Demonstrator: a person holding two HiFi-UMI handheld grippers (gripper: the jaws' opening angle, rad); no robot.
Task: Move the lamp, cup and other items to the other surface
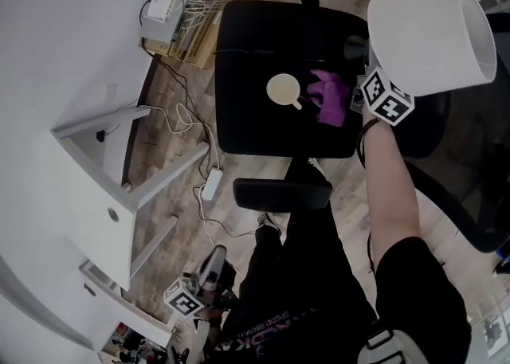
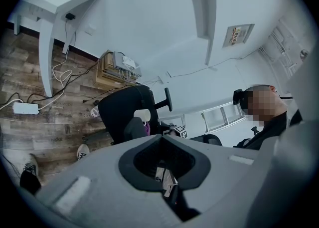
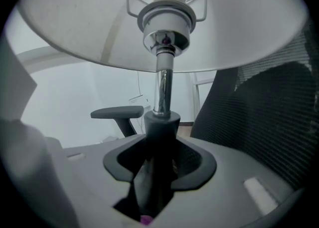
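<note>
My right gripper (image 1: 369, 77) is shut on the dark lower stem of the lamp and holds it above the right edge of the black chair seat (image 1: 247, 52). The lamp's white shade (image 1: 430, 36) hides the jaws from above. In the right gripper view its chrome stem (image 3: 162, 87) rises from between the jaws of that gripper (image 3: 154, 182) into the shade (image 3: 75, 22). On the seat lie a cream cup (image 1: 283, 89) and a purple cloth (image 1: 331, 98). My left gripper (image 1: 212, 265) hangs low by my leg, jaws together and holding nothing (image 2: 167, 182).
A white desk (image 1: 103, 187) stands at the left. A power strip (image 1: 212, 185) and cables lie on the wood floor. A router sits on a wooden crate (image 1: 165, 1). The chair's armrests (image 1: 283, 193) flank the seat. A mesh chair (image 1: 470, 171) stands at the right.
</note>
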